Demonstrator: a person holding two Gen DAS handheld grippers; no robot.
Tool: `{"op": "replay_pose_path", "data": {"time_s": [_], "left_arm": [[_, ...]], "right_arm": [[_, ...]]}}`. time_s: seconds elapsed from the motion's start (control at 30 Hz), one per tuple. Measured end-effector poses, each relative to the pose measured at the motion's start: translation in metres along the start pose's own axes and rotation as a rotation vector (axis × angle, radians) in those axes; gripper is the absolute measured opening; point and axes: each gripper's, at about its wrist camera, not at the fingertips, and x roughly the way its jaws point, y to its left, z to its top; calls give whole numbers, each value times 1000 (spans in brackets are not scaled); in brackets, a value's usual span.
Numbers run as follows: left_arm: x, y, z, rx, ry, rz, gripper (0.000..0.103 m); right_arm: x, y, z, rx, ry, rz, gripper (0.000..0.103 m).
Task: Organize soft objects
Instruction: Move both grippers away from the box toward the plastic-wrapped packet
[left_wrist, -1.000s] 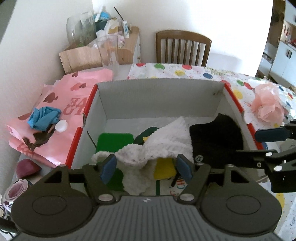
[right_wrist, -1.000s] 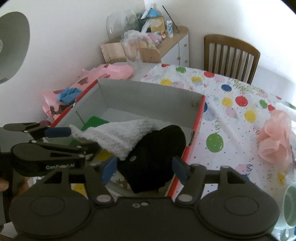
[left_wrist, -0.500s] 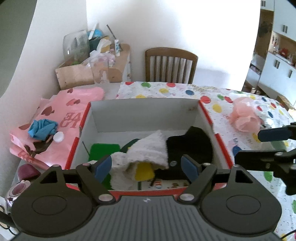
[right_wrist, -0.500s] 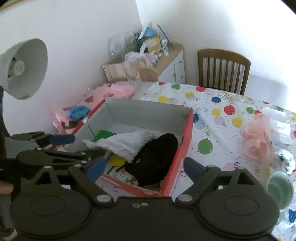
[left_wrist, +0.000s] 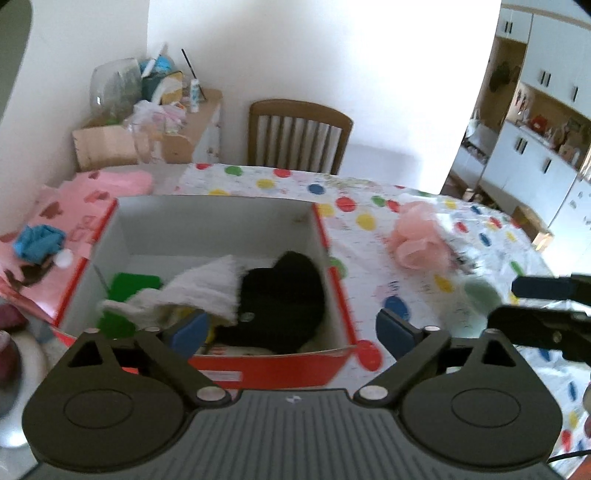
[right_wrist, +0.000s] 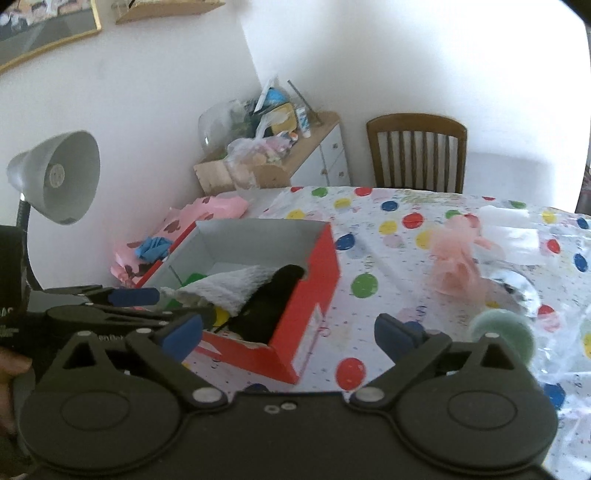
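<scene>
**A:** Soft things first: where do they lie, taking the red box (left_wrist: 273, 363) as the mark?

**B:** Inside the box, a white towel (left_wrist: 207, 291) lies crumpled across the middle, and a black knitted hat (left_wrist: 284, 299) sits touching it, against the box's right wall. A green piece (left_wrist: 129, 284) lies on the box floor to the left, partly under the towel. Something yellow shows beneath the towel, too hidden to name.

**A:** And outside the box?

**B:** A pink mesh sponge (left_wrist: 417, 240) rests on the dotted tablecloth (right_wrist: 388, 295), well apart from the box to its right. A blue cloth (left_wrist: 37, 242) lies on pink wrapping paper (left_wrist: 74, 206) just left of the box.

**A:** The left gripper (left_wrist: 291, 328)?

**B:** Its fingers are spread wide and have just been opening; they pinch nothing. It hangs over the box's near wall, clear of the towel and hat.

**A:** The right gripper (right_wrist: 288, 332)?

**B:** Same: fingers spread wide, just opened further, nothing between them but the box's near corner and tablecloth far below. In its view the left gripper sits at the box's left side, with a hand (right_wrist: 11, 373) at the frame edge.

**A:** Anything else near the box?

**B:** A wooden chair (left_wrist: 297, 136) stands behind the table (right_wrist: 258, 199), beyond the box's far wall, and a grey lamp (right_wrist: 62, 177) rises to the box's left.
</scene>
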Motion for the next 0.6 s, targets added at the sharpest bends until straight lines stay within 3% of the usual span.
{"op": "replay_pose_path", "data": {"time_s": [0.33, 0.6], "left_arm": [[19, -67, 5, -18, 2, -16, 102], [46, -134, 21, 10, 46, -93, 102]], "right_arm": [[-52, -77, -21, 18, -26, -65, 100], [-77, -158, -40, 56, -10, -162, 99]]}}
